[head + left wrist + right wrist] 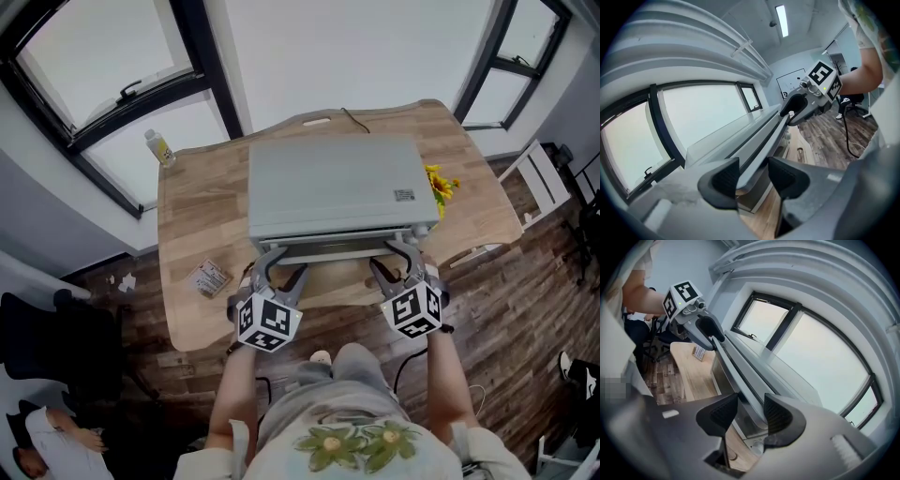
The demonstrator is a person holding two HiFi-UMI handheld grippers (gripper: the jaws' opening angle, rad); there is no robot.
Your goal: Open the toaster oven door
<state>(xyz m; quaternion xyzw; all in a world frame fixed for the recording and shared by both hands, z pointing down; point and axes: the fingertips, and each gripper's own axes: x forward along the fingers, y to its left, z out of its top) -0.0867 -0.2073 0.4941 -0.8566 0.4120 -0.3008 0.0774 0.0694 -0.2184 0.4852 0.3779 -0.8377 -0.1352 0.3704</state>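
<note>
Head view: the toaster oven (328, 187) was seen from above at the middle of the frame, set on a wooden counter (197, 216), with its handle (337, 246) running along the edge nearest the person. The left tongs (279, 270) were placed on the handle's left end and the right tongs (394, 262) on its right end. In each gripper view the bar was seen passing between the two pads, which were pressed against its sides, so both tongs were judged to be pinching the handle.

The pull was judged to be best made with both ends drawn evenly toward the person and then downward along the hinge's arc, so that the door would not be twisted. A firm pinch would be needed, since the bar looked smooth, and the pull should be kept slow enough that the oven is not dragged across the counter.

The door itself was hidden in the head view beneath the oven's top, so how far it had been tilted could not be told. The hinge was shown in no view. A bottle (159, 148) at the upper left, a small packet (208, 278) and yellow flowers (441, 186) were too small to be made out further.
</note>
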